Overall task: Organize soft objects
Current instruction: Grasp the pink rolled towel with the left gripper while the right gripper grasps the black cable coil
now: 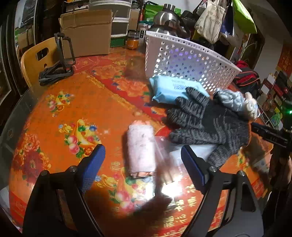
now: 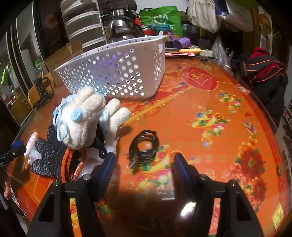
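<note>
In the left wrist view a pale pink rolled pack (image 1: pixel 140 149) in clear wrap lies on the table between the fingers of my left gripper (image 1: pixel 144 160), whose jaws stand wide and do not touch it. A dark grey knit glove (image 1: pixel 206 120) lies to its right, a blue tissue pack (image 1: pixel 173 89) beyond it against the white perforated basket (image 1: pixel 184 60). In the right wrist view my right gripper (image 2: pixel 144 166) stands open just below a coiled black cable (image 2: pixel 144 147). A fluffy white glove (image 2: pixel 85 116) with a blue button rests left of it, on the grey glove (image 2: pixel 49 151).
The round table (image 2: pixel 209 94) carries an orange floral cover. A cardboard box (image 1: pixel 85 32), a jar (image 1: pixel 132 39) and a steel kettle (image 1: pixel 167 16) stand at the far edge. A folded black stand (image 1: pixel 58 60) lies far left by a yellow chair (image 1: pixel 34 58). Clothing (image 2: pixel 264 69) hangs at right.
</note>
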Demonstrator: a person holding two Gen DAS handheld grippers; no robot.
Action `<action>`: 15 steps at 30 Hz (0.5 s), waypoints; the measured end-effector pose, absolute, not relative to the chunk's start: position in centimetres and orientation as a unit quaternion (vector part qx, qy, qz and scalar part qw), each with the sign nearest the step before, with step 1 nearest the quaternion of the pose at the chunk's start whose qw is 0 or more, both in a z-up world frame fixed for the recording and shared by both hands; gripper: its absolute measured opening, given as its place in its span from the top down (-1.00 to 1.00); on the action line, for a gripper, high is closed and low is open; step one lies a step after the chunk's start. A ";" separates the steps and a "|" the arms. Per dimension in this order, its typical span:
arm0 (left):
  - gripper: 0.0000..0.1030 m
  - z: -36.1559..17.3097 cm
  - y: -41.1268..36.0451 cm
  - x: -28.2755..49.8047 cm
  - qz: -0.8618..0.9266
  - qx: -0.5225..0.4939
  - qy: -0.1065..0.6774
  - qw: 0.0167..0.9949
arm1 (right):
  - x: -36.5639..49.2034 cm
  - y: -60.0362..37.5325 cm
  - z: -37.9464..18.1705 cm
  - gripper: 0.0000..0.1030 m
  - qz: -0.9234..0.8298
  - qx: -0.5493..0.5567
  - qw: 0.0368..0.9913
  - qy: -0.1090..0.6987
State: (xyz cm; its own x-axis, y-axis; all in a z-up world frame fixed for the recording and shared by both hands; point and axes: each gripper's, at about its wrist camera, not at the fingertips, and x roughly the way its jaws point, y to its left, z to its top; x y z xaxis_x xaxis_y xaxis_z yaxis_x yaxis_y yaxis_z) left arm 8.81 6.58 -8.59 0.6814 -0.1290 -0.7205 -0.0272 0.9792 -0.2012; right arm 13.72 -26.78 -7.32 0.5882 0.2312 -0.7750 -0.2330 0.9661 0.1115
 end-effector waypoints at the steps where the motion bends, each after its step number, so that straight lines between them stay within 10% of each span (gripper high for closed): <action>1: -0.61 -8.9 6.5 8.9 -0.026 -0.096 0.400 0.911 | 13.9 -26.5 -7.5 -0.20 0.130 -0.007 0.890 0.437; 15: -0.23 -10.9 6.5 10.8 -0.016 -0.082 0.420 0.904 | 15.1 -25.4 -8.1 0.27 0.115 -0.029 0.886 0.447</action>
